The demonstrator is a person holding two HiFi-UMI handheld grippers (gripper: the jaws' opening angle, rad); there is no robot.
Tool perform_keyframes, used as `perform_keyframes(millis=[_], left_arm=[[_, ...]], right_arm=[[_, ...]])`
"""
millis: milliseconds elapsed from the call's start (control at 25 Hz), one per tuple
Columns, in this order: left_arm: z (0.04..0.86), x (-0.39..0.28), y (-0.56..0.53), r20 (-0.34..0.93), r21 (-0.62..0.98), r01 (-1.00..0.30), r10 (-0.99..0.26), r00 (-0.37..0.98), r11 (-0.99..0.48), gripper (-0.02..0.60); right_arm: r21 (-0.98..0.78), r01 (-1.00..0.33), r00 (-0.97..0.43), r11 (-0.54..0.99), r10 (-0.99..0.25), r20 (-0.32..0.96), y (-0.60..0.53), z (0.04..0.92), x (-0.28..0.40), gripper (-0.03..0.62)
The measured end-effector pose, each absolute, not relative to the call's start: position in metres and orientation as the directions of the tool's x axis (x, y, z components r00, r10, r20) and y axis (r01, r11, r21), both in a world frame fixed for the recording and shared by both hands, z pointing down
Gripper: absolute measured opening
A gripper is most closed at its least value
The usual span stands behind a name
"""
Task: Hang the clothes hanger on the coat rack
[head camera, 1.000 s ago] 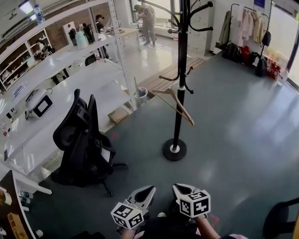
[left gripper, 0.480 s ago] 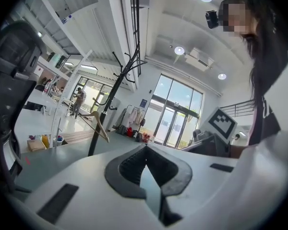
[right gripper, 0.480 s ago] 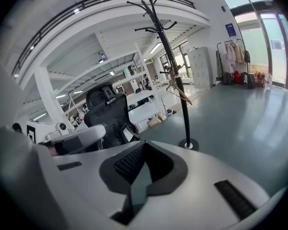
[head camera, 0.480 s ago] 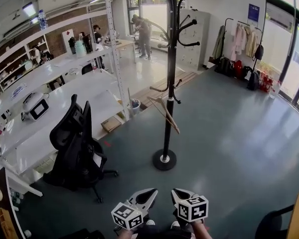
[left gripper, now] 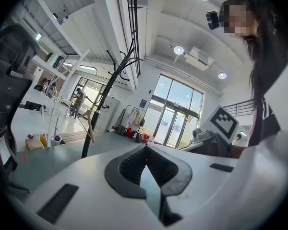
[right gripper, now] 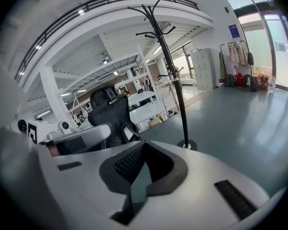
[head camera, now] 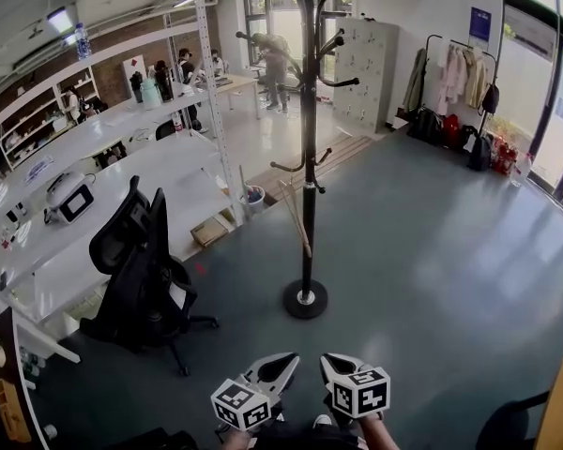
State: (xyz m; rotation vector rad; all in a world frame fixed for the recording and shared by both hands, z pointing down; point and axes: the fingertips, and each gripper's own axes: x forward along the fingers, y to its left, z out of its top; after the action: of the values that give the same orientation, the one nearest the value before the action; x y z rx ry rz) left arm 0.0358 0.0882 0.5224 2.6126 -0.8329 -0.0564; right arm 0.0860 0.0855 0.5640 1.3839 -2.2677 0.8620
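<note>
A black coat rack (head camera: 306,157) stands on a round base (head camera: 305,299) in the middle of the grey floor. A wooden clothes hanger (head camera: 296,216) hangs from one of its lower hooks, seen almost edge-on. My left gripper (head camera: 285,358) and right gripper (head camera: 328,361) are low at the bottom of the head view, well short of the rack, both shut and holding nothing. In the left gripper view the rack (left gripper: 103,108) and the hanger (left gripper: 90,126) show far beyond the shut left gripper (left gripper: 145,148). The right gripper view shows the rack (right gripper: 175,83) beyond the shut right gripper (right gripper: 144,144).
A black office chair (head camera: 136,270) stands left of the rack beside long white shelving (head camera: 122,181). A clothes rail with garments (head camera: 460,64) is at the back right, by glass doors. People (head camera: 274,50) stand far back. Another chair's edge (head camera: 549,406) shows at bottom right.
The rack has shifted left in the head view, and the hanger on it has turned from side-on to nearly edge-on. Both grippers stay low and shut.
</note>
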Motion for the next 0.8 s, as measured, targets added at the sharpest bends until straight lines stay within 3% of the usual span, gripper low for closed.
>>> perform_keyframes(millis=[800], left_arm=[[0.5280, 0.0426, 0.0971, 0.103, 0.369, -0.580, -0.588, 0.802, -0.726, 0.000]], right_arm=[[-0.313, -0.876, -0.482, 0.367, -0.652, 0.586, 0.0946, 0.5744, 0.0944, 0.009]])
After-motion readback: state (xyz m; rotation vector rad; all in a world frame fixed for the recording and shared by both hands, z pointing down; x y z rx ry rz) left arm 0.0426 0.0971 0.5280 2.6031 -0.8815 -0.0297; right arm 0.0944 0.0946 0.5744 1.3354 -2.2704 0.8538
